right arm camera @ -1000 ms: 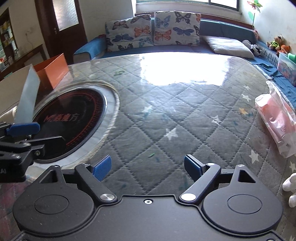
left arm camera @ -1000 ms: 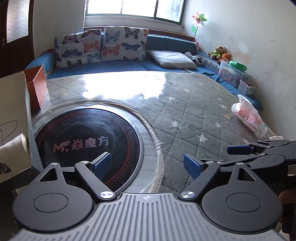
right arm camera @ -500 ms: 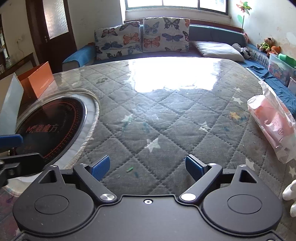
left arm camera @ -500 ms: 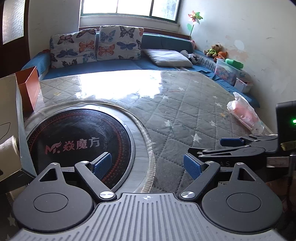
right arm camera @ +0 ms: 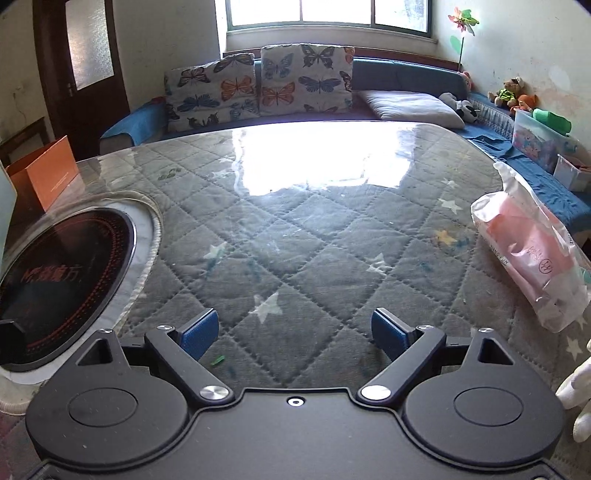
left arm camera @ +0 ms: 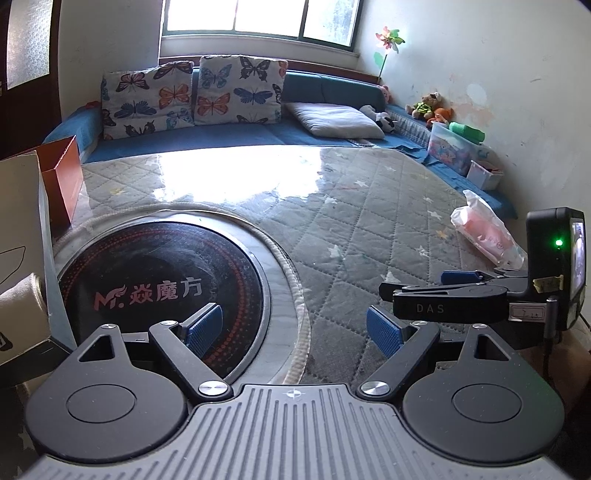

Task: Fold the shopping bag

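Two hand-held grippers, left [left arm camera: 293, 328] and right [right arm camera: 293, 330], hover spread open and empty over the quilted grey tabletop [right arm camera: 295, 229]. A crinkly pink-and-white plastic shopping bag [right arm camera: 532, 251] lies at its right edge; slick film could slip a pinch.

Bright window [left arm camera: 258, 18] over blue sofa [left arm camera: 229, 136], butterfly cushions [left arm camera: 192, 94]; glare on quilted table [right arm camera: 332, 229].

Wide bare stretch of quilted table [right arm camera: 295, 236] ahead of my right gripper [right arm camera: 294, 332], nothing between its spread fingers. On the right edge lies a pink plastic packet [right arm camera: 532, 254]. By my left gripper [left arm camera: 294, 326], the black round cooktop [left arm camera: 162, 291]; a white paper bag [left arm camera: 22, 251] and orange box [left arm camera: 61, 177] wall off the left.
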Demonstrator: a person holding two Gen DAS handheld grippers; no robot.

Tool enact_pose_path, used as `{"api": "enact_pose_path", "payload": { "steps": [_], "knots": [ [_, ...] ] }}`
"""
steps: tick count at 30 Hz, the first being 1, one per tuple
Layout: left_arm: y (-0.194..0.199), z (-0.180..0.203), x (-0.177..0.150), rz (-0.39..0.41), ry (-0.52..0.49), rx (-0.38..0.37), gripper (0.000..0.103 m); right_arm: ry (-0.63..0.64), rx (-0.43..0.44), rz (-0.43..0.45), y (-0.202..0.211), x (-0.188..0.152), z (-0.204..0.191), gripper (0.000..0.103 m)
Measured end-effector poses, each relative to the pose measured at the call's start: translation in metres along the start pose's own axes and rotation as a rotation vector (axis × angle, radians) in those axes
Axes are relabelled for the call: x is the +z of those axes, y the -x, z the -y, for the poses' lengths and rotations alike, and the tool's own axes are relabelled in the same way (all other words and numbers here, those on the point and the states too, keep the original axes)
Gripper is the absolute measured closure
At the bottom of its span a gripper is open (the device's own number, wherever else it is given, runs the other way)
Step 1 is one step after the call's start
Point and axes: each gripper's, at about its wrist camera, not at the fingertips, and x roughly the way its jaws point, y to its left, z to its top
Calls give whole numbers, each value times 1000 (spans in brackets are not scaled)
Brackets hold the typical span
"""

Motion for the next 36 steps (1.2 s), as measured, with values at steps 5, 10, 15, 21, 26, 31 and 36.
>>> {"api": "enact_pose_path", "payload": {
  "steps": [5,10,15,21,26,31,36],
  "knots": [
    [10,-6,0,13,5,12,17,-13,-57,17,-5,0,5,8],
    [20,-13,2,29,9,44,17,-29,-85,26,-10,2,8,6],
    [39,-26,1,58,19,72,17,-44,-103,34,-14,4,11,3],
    [66,-46,-6,85,26,113,17,-57,-119,43,-17,3,12,0],
    [95,-68,-17,120,52,170,17,-67,-128,51,-18,2,13,0],
    [116,-86,-25,145,85,227,16,-76,-138,60,-19,1,14,0],
    [132,-105,-33,148,130,275,16,-86,-147,68,-20,-1,14,0]
  ]
}}
